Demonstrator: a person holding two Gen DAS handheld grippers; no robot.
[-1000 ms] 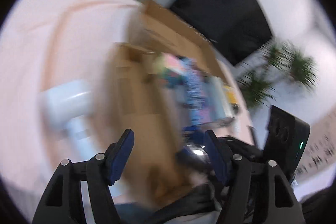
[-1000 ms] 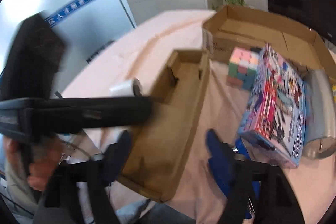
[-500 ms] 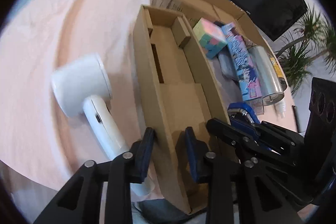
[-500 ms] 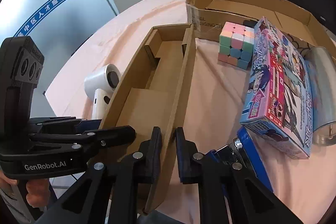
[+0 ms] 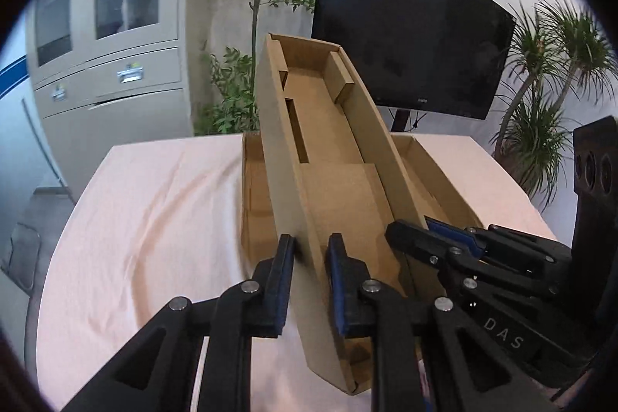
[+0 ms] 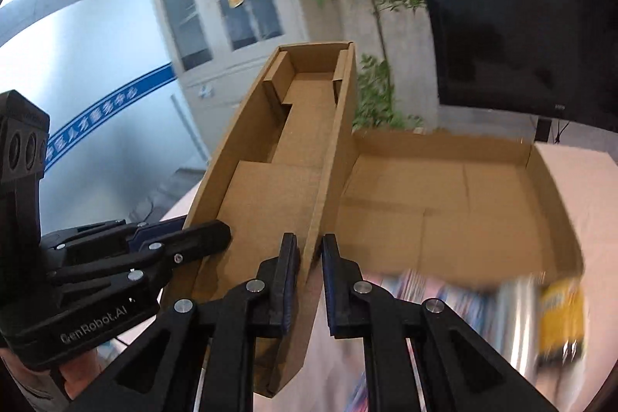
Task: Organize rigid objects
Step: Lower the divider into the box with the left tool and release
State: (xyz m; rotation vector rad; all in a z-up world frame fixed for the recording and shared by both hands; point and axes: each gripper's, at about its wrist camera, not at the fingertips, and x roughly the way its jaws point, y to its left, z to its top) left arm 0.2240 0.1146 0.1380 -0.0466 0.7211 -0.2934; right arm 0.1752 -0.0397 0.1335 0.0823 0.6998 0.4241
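Note:
A long, narrow, open cardboard tray (image 5: 328, 149) is held up in the air, tilted, its inside empty. My left gripper (image 5: 309, 277) is shut on its left wall. My right gripper (image 6: 309, 277) is shut on its right wall and also shows in the left wrist view (image 5: 436, 242); the left one also shows in the right wrist view (image 6: 185, 238). A wide, shallow, open cardboard box (image 6: 463, 188) lies on the table beyond and below the tray, also in the left wrist view (image 5: 255, 195).
The table has a pink cloth (image 5: 154, 219). In the right wrist view, blurred, a colourful boxed item (image 6: 432, 292) and a shiny can with a yellow label (image 6: 556, 315) lie near the wide box's front. A black monitor (image 5: 409, 45), plants and a grey cabinet stand behind.
Both grippers closed on the tray's side walls half a second ago. They have since lifted the tray off the table and moved it over the wide box.

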